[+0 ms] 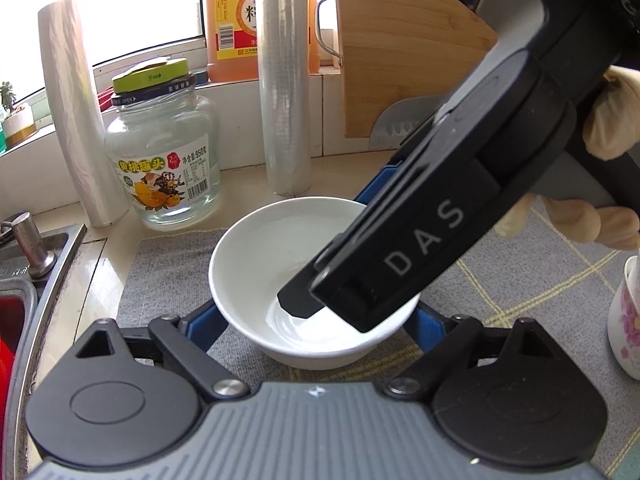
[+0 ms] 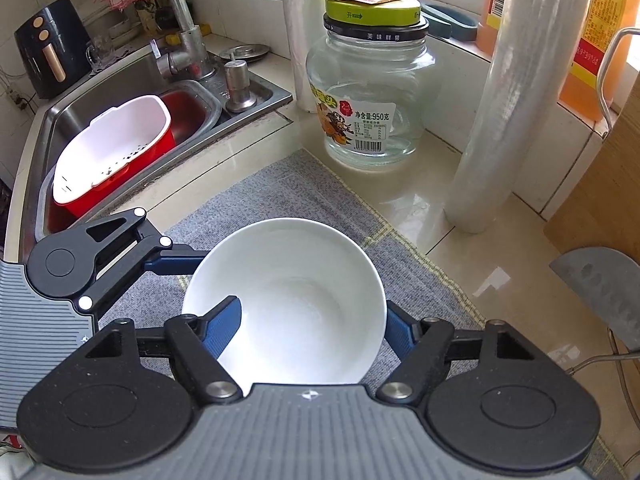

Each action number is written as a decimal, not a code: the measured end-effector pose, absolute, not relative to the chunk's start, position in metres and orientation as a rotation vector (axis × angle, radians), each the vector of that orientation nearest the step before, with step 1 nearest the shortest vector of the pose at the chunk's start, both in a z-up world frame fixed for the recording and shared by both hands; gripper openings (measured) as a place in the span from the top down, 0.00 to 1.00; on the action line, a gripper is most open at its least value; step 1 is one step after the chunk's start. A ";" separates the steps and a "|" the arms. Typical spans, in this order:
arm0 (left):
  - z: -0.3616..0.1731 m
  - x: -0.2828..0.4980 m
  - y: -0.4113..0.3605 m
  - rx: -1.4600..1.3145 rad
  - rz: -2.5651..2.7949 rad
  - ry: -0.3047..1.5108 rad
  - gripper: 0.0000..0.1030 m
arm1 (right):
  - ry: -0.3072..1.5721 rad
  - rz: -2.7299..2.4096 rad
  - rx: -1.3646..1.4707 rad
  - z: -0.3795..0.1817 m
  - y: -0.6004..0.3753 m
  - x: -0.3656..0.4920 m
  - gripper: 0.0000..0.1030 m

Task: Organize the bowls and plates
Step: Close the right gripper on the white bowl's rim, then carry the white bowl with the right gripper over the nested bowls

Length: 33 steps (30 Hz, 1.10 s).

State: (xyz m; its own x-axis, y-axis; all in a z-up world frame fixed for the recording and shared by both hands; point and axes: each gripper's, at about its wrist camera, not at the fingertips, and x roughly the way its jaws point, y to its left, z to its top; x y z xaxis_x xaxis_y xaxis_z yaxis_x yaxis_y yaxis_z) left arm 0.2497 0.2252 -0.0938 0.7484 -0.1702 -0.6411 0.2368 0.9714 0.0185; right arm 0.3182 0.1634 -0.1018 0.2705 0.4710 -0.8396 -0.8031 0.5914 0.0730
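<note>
1. The white bowl [image 2: 288, 300] is found upright on the grey mat [image 2: 280, 184] on the tabletop [image 2: 420, 208], just in front of the glass jar [image 2: 372, 96] and near the sink [image 2: 132, 92].
2. The right gripper [image 2: 310, 328] is seen clenched on the bowl across its near rim: one blue finger [image 2: 224, 324] lies inside the wall, the other is pressed against the outside on the opposite side.
3. The left gripper [image 1: 316, 320] is held spread around the bowl's base, its blue fingers [image 1: 204, 324] on either side; whether the pads touch the bowl cannot be told, so it is judged released.
4. The step in hand is judged to be a lift of the bowl. A rim pinch on glazed ware is judged slippery, so the bowl is best raised straight and kept level, with no twist of the wrist.
5. The left gripper is best drawn clear, or closed in support, before the lift, so that the two tools are not knocked together.
6. The bowl is seen empty and clean, with only a glossy sheen at the bottom.
7. The glass jar is seen clear, with its green lid [image 2: 372, 8] on; nothing can be made out inside it.
8. A white colander [image 2: 112, 148] is set inside a red basin [image 2: 120, 196] in the sink; no contents are visible.
9. A flowered cup [image 1: 628, 320] stands at the edge of the left wrist view; its inside is not shown.
</note>
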 end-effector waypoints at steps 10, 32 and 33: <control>-0.074 0.234 0.220 0.132 -0.239 0.709 0.10 | 0.947 0.917 -0.384 -0.084 0.154 0.299 0.22; -0.028 0.184 0.179 0.171 -0.307 0.710 0.10 | 0.932 0.902 -0.332 -0.050 0.104 0.245 0.22; -0.026 0.182 0.176 0.177 -0.311 0.705 0.10 | 0.928 0.898 -0.328 -0.048 0.100 0.243 0.21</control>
State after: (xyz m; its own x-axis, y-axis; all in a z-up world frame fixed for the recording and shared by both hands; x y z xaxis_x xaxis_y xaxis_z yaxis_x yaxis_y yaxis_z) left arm 0.1816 0.1759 -0.0258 0.7185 -0.2208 -0.6595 0.3389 0.9392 0.0548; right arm 0.2427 0.1005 -0.0481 0.2820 0.5239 -0.8037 -0.7862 0.6064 0.1194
